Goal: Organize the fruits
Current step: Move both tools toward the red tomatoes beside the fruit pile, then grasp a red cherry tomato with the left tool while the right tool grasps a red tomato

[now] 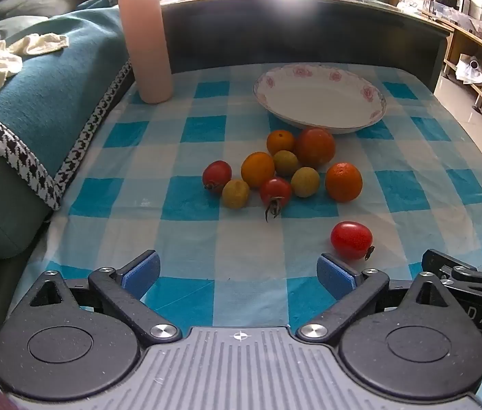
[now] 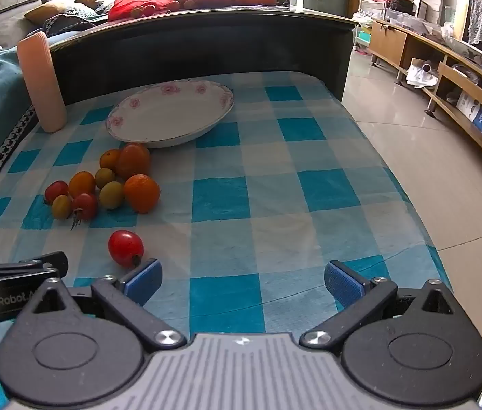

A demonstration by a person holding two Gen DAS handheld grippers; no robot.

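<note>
Left claw: the left claw (image 1: 237, 275) is spread wide and holds nothing, low over the checked surface (image 1: 189, 201).
Right claw: the right claw (image 2: 242, 282) is just as wide apart, nothing between its pads.
Plate: the floral plate (image 1: 319, 97) sits bare at the far side of the surface.
Fruit cluster: 9 fruits lie bunched just in front of the plate, among them a large orange (image 1: 315, 146) touching its rim and another orange (image 1: 343, 181) nearer the claws.
Lone tomato: 1 red tomato (image 1: 351, 240) lies apart from the cluster, nearer than the plate, just beside the left claw's right pad.
Cylinder: a pink cylinder (image 1: 145, 44) stands upright left of the plate.
</note>
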